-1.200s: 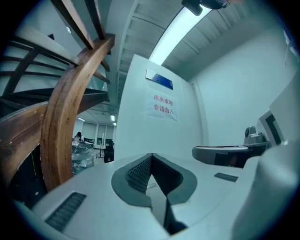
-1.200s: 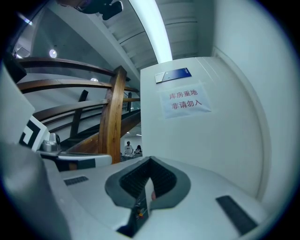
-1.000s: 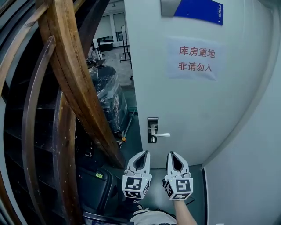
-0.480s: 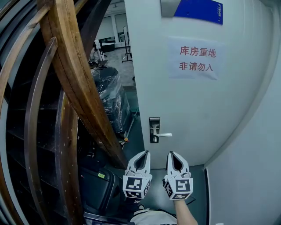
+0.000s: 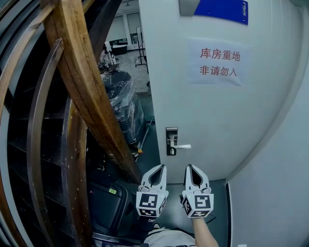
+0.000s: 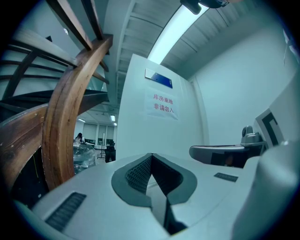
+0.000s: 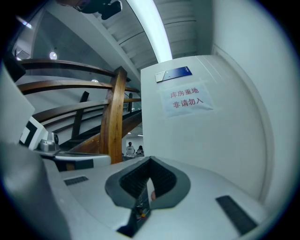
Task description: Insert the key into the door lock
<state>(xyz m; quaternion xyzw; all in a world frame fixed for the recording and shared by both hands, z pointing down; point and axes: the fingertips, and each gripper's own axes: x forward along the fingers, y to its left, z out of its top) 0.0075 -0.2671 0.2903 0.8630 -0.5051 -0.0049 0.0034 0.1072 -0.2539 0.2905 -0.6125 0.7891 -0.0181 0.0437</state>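
You hold two tongs side by side and level, the left tongs (image 5: 161,167) and the right tongs (image 5: 188,167), each with one marker cube at its rear, two cubes in all (image 5: 151,203) (image 5: 199,204). Both tongs are closed, tips together. The left holds nothing. Between the right pads a thin pale sliver with a reddish spot (image 7: 151,193) shows, and you cannot tell whether it is the key. Ahead of both tongs stands one white door (image 5: 217,111), ajar. It carries one door lock (image 5: 171,141), a dark metal plate near its left edge, above and well apart from the tongs, and one lever handle (image 5: 182,146) pointing right. One paper sign (image 5: 218,62) on the door reads in red 库房重地 over 非请勿入. One blue plate (image 5: 224,9) sits at the top of the door, its white lettering too small to read. To your left, curved wooden stair beams (image 5: 82,82) rise beside one plastic-wrapped load (image 5: 120,101).
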